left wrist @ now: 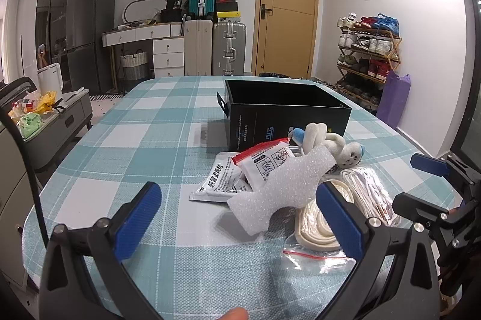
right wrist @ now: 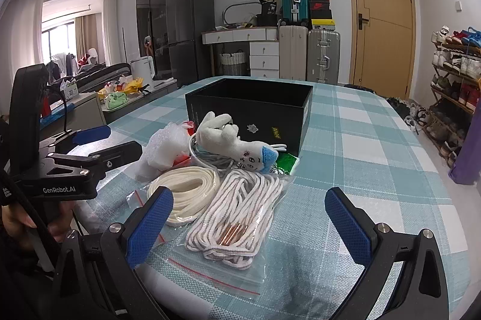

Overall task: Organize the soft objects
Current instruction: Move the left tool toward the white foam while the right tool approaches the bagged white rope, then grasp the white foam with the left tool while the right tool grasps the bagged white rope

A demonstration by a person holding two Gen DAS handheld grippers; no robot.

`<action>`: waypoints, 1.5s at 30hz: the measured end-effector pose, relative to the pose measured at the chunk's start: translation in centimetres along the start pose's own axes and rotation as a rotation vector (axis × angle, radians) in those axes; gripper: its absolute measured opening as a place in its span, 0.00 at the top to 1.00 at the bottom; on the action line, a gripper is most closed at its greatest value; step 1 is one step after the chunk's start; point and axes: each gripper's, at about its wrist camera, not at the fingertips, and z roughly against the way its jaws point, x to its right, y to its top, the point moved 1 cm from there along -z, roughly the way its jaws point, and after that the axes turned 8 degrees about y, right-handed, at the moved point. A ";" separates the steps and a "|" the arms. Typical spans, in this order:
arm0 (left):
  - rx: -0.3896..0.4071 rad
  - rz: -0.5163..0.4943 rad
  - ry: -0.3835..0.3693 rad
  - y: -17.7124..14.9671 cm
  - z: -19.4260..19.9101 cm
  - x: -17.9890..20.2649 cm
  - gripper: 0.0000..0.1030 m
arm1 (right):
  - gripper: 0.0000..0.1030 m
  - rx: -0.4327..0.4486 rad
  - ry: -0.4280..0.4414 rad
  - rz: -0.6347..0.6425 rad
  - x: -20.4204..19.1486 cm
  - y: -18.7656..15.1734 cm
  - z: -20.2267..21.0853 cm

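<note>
A pile of soft things lies before an open black box on the checked tablecloth. It holds a white plush toy, a white foam piece, white packets, a bagged cream strap and a bagged white cord bundle. My left gripper is open and empty, just short of the foam piece. My right gripper is open and empty, its fingers either side of the cord bundle's near end.
The table has bare cloth left of the pile and right of it. The right gripper's body stands at the right of the left view. A low cabinet with clutter stands left of the table, a shoe rack to the right.
</note>
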 end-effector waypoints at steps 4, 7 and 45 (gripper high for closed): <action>-0.005 0.005 0.004 0.0 -0.4 -0.2 0.00 | 0.00 -0.004 -0.002 -0.005 0.1 -0.1 -0.3; -0.011 0.003 0.000 0.0 -0.7 -0.2 0.00 | 0.00 -0.026 -0.002 0.002 0.0 -0.2 -0.6; -0.079 -0.082 -0.013 0.0 -2.3 1.5 0.01 | 0.19 -0.184 -0.055 -0.039 0.3 -1.0 -4.2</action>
